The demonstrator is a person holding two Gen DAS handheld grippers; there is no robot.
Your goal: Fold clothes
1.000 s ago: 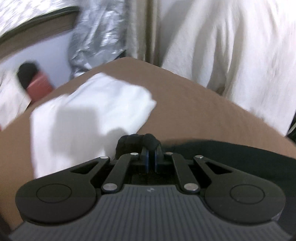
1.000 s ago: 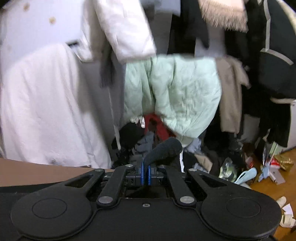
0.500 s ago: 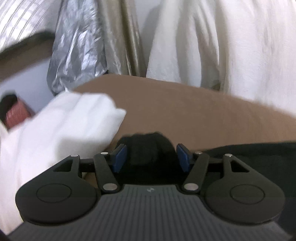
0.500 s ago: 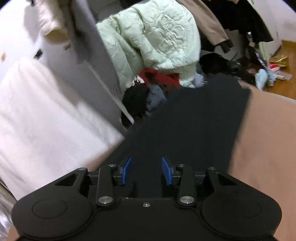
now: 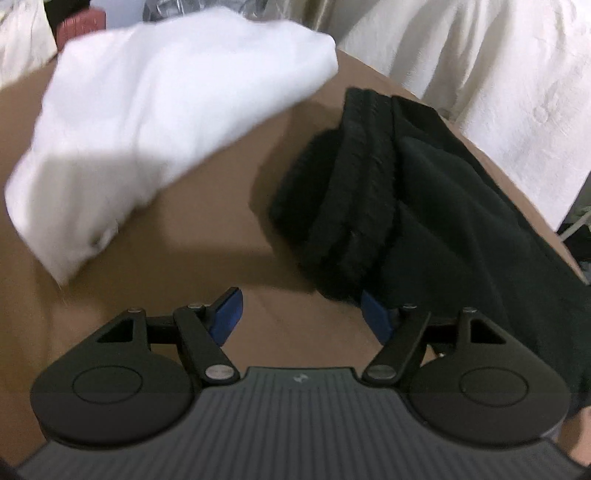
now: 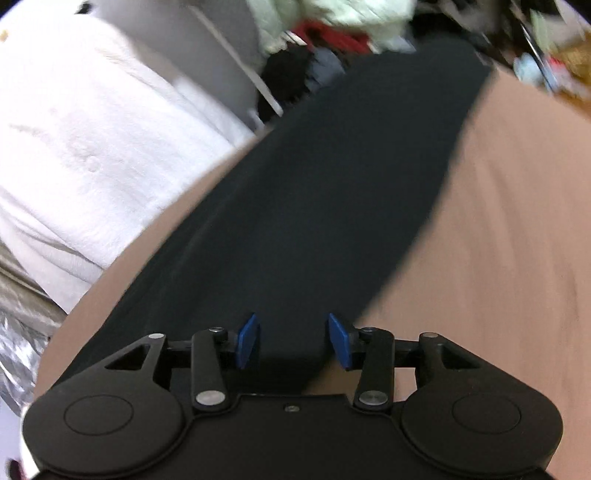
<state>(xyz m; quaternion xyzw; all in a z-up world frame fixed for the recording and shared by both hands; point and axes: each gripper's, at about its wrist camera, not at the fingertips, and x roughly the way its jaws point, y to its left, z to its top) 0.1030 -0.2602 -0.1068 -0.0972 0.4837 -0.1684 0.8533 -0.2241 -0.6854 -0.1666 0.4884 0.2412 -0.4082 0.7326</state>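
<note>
A black garment (image 5: 424, 206) lies on the brown surface (image 5: 207, 229), its thick ribbed end bunched at the left. My left gripper (image 5: 301, 314) is open and empty, just in front of that bunched end; its right pad touches the cloth edge. In the right wrist view the same black garment (image 6: 332, 192) stretches away as a long flat strip. My right gripper (image 6: 293, 341) is open above its near end, holding nothing.
A folded white garment (image 5: 159, 110) lies on the brown surface to the left of the black one. White bedding (image 6: 92, 155) hangs beyond the far edge. A heap of clothes (image 6: 332, 33) sits on the floor past the surface.
Both grippers opened and let go of the black garment, which now lies on the surface. Both cameras tipped downward and drew back from it.
</note>
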